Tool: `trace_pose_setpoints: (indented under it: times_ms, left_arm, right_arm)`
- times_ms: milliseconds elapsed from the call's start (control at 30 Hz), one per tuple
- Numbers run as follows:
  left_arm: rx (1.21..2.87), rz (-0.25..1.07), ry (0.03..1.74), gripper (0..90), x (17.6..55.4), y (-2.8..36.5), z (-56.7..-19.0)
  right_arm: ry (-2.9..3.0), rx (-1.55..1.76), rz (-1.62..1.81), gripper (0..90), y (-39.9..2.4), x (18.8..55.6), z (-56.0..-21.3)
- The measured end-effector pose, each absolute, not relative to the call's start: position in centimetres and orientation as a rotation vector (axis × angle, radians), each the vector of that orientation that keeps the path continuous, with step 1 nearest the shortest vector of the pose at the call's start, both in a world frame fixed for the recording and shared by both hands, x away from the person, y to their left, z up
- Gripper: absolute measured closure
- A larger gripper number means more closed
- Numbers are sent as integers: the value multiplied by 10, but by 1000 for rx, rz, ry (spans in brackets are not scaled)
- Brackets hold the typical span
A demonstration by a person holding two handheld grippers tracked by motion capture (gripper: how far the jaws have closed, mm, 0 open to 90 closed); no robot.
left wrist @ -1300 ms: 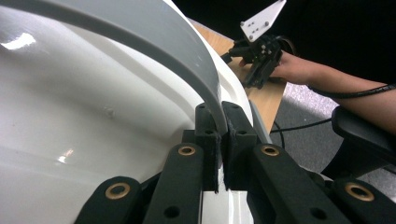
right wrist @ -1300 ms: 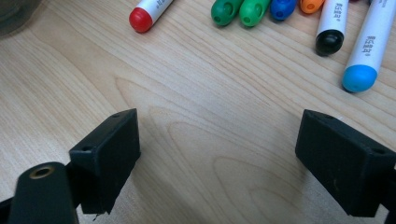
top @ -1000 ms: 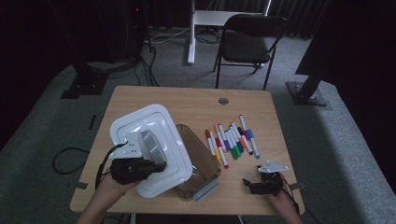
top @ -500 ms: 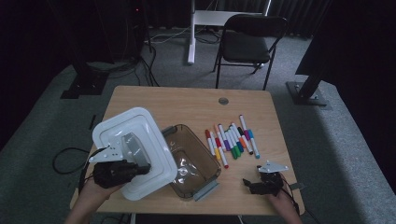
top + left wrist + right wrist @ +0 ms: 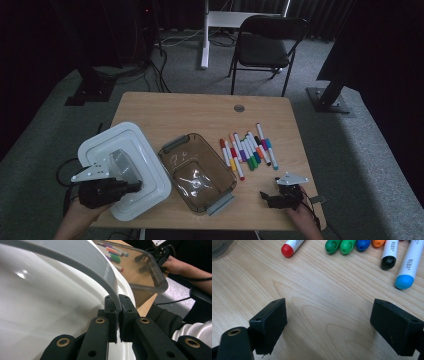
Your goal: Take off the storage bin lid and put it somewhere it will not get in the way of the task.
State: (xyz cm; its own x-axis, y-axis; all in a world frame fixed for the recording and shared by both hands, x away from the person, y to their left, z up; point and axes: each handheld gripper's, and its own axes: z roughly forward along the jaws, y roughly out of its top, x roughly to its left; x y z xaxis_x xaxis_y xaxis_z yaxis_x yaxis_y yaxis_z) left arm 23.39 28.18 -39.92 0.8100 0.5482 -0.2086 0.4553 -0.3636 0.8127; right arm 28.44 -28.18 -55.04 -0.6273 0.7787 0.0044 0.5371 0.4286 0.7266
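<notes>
A white lid (image 5: pixel 135 145) with a grey handle (image 5: pixel 123 167) hangs tilted over the table's left front edge. My left gripper (image 5: pixel 107 189) is shut on that handle. In the left gripper view the jaws (image 5: pixel 118 300) pinch the grey handle (image 5: pixel 100 270) against the white lid (image 5: pixel 37 302). The clear brownish bin (image 5: pixel 197 172) stands uncovered and empty mid-table. A row of several coloured markers (image 5: pixel 247 150) lies to its right. My right gripper (image 5: pixel 280 197) rests open on the wood near the front right corner, its jaws (image 5: pixel 328 322) empty, just short of the red marker (image 5: pixel 290 246) and blue marker (image 5: pixel 408 270).
The wooden table (image 5: pixel 200 112) has a round cable hole (image 5: pixel 239 107) near its far edge. A black chair (image 5: pixel 265 45) and a white desk leg (image 5: pixel 204 35) stand beyond it. Cables (image 5: pixel 65 170) trail on the floor at the left.
My left gripper has carried the white lid leftward off the bin, which now stands uncovered. The right gripper has stayed put.
</notes>
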Motion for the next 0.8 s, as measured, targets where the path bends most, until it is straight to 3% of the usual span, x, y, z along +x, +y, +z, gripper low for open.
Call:
trace_pose_setpoints:
  times_ms: [200,533,800]
  left_arm:
    - [2016,110,780,869,236,292,-417]
    - [2043,-43,786,867,257,292,-467]
    - [2039,-47,760,853,275,287,-494]
  right_arm:
    - [2355,1128,1016,135,-282,284,-550]
    - [2354,1128,1016,135,-282,284,-550]
    - [2354,1128,1016,135,-282,284,-550]
